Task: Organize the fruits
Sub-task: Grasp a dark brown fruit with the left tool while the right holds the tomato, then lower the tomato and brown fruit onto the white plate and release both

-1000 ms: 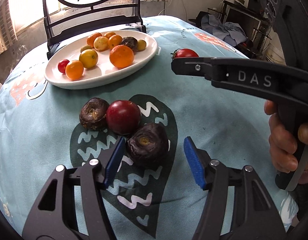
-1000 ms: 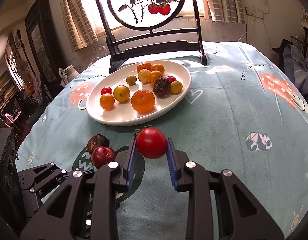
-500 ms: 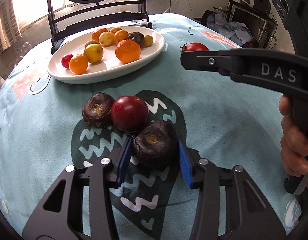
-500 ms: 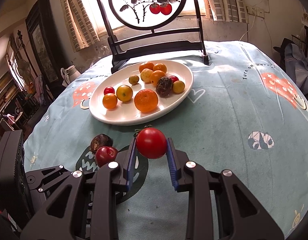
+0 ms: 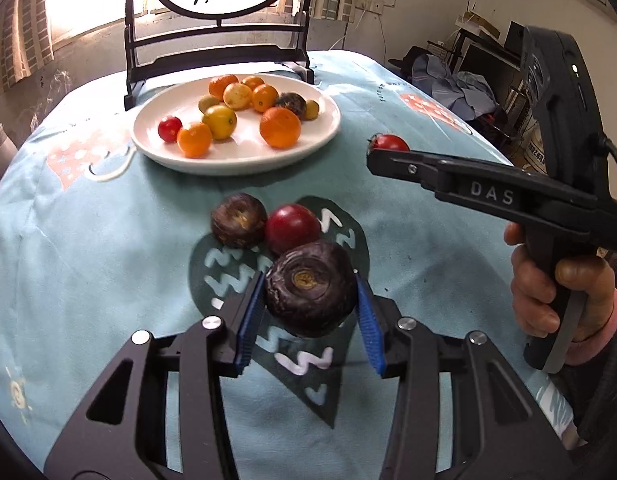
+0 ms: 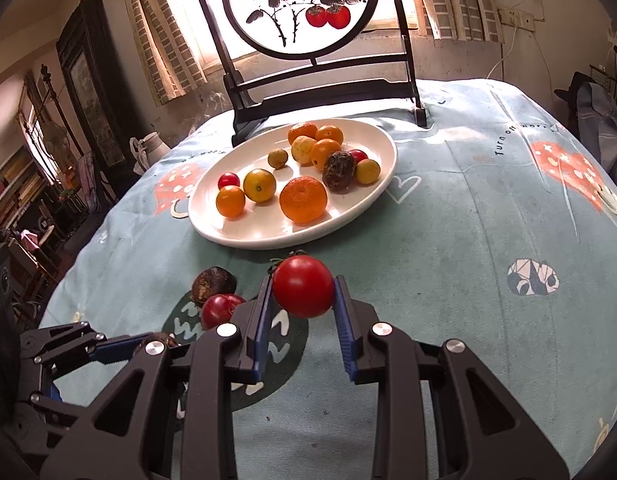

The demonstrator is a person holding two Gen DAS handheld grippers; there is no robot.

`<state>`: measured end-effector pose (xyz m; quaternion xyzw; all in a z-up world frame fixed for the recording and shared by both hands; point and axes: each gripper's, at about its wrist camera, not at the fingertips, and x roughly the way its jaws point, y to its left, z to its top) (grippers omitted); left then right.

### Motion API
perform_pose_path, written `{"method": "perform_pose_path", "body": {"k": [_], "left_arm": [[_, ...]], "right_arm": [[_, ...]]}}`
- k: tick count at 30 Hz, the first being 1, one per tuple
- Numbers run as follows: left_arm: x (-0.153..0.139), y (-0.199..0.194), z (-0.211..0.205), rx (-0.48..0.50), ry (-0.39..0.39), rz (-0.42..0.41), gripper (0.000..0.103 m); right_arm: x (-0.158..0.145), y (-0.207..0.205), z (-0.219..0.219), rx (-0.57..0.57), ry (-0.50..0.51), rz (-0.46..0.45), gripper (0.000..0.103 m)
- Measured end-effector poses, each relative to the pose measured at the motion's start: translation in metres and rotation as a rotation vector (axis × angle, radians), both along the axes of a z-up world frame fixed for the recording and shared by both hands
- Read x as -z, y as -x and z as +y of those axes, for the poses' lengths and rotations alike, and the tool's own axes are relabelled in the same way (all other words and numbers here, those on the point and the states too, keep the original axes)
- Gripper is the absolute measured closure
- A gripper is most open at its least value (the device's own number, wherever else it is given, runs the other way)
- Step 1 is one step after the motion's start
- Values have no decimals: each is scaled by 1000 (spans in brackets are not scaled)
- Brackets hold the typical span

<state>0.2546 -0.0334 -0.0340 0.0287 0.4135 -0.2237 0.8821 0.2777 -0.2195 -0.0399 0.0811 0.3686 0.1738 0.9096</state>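
A dark wrinkled fruit (image 5: 311, 294) is clamped between the blue pads of the left gripper (image 5: 311, 320), narrowed about it and raised off the tablecloth (image 5: 108, 248). Just beyond its tips a red plum (image 5: 292, 228) and a second brown fruit (image 5: 238, 220) lie touching. A red tomato (image 6: 303, 286) is gripped tightly in the right gripper (image 6: 302, 312). Farther ahead of both, the white plate (image 6: 212, 224) is seen loaded with oranges and small fruits.

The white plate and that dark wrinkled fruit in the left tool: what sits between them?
In the left wrist view, a smaller dark fruit and a red plum lie on the cloth between plate and held fruit.
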Motion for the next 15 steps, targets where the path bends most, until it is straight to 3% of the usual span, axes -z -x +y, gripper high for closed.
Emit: {"method": "perform_pose_path", "body": {"k": [6, 11, 13, 15], "left_arm": [[-43, -87, 18, -78, 8, -79, 58], [-31, -165, 16, -159, -20, -68, 58], [-22, -185, 14, -180, -52, -56, 57], [-22, -193, 15, -212, -77, -77, 21]], "right_arm": [[-25, -48, 13, -2, 47, -63, 73], [-11, -110, 27, -23, 55, -32, 73], [0, -126, 30, -10, 87, -9, 68], [6, -131, 33, -7, 132, -7, 56]]}}
